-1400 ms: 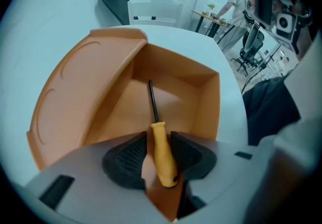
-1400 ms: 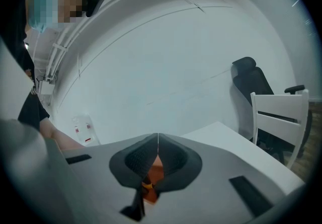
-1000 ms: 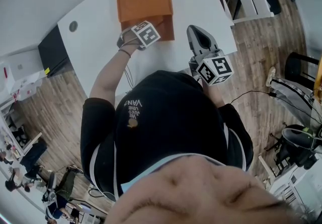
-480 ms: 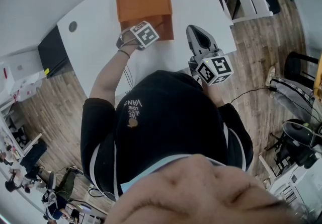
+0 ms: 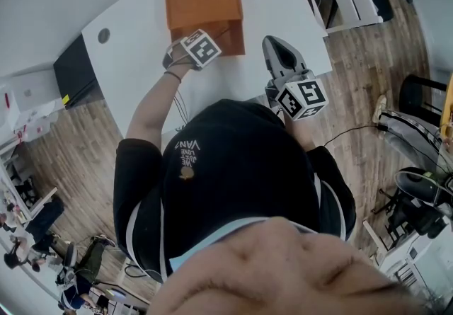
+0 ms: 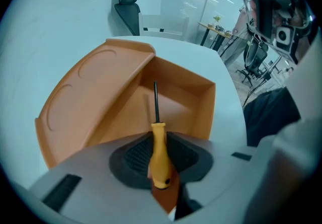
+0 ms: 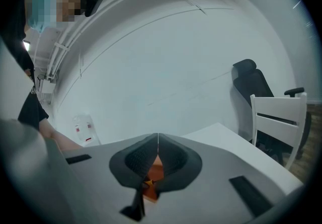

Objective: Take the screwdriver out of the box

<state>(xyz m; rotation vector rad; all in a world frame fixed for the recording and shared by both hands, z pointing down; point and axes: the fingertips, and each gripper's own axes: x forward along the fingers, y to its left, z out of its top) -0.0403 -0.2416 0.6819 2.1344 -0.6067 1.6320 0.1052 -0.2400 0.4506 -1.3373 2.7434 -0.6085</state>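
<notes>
An orange box (image 6: 173,99) stands open on the white table (image 5: 141,73), its lid (image 6: 85,92) laid back to the left. In the left gripper view, the screwdriver's yellow handle (image 6: 160,157) sits between the pads of my left gripper (image 6: 157,135), and its dark shaft (image 6: 156,102) points down into the box. The jaws have just been closing, and the pads press the handle on both sides. From the head view only the marker cube (image 5: 199,48) shows over the box (image 5: 204,6). My right gripper (image 7: 158,137) hangs level near the table's right edge, shut and empty.
A white chair (image 7: 279,117) and a black office chair (image 7: 251,84) stand beyond the table's far side. A round grommet hole (image 5: 104,35) sits near the table's left corner. The person's black-sleeved body fills the lower head view.
The left gripper's marker cube has shifted slightly over the box. The right gripper has not moved.
</notes>
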